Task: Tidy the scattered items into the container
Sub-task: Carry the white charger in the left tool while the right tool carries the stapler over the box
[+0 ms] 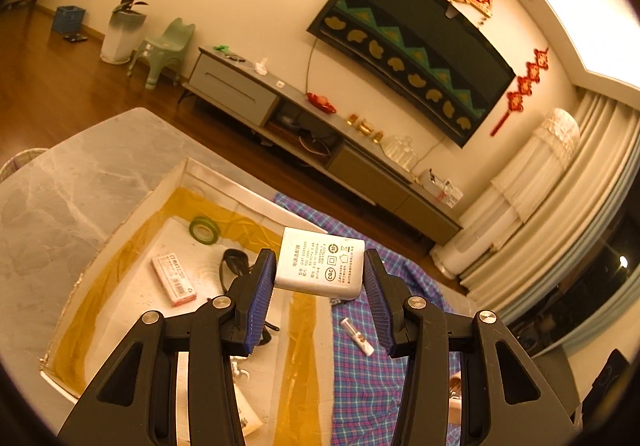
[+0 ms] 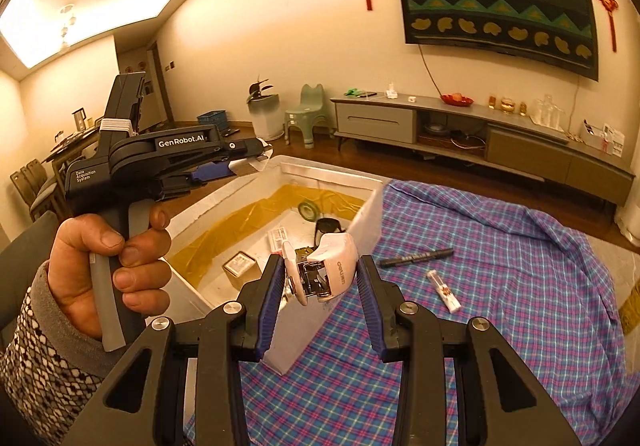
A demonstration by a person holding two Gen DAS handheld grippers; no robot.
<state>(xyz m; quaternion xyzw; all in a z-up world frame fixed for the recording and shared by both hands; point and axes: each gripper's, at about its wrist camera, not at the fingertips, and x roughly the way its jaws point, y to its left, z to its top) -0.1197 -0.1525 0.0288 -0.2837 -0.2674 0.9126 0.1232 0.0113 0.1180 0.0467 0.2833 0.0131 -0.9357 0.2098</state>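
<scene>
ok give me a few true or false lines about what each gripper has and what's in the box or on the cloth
1. The left gripper holds a white power adapter. True.
2. The right gripper is empty. False: its jaws hold a white stapler.
3. A green tape roll lies in the white box. True.
4. The black marker lies in the box. False: it lies on the plaid cloth.

A white power adapter (image 1: 320, 264), label up, hangs above the white box's (image 2: 368, 218) rim. A pink-white stapler (image 2: 324, 270), tilted, hovers at the box's 3 o'clock wall. Inside lie green tape (image 1: 204, 230) and an eraser (image 1: 174, 278). A black marker (image 2: 416, 257) and a small tube (image 2: 443, 291) rest on the plaid cloth (image 2: 500, 266).
</scene>
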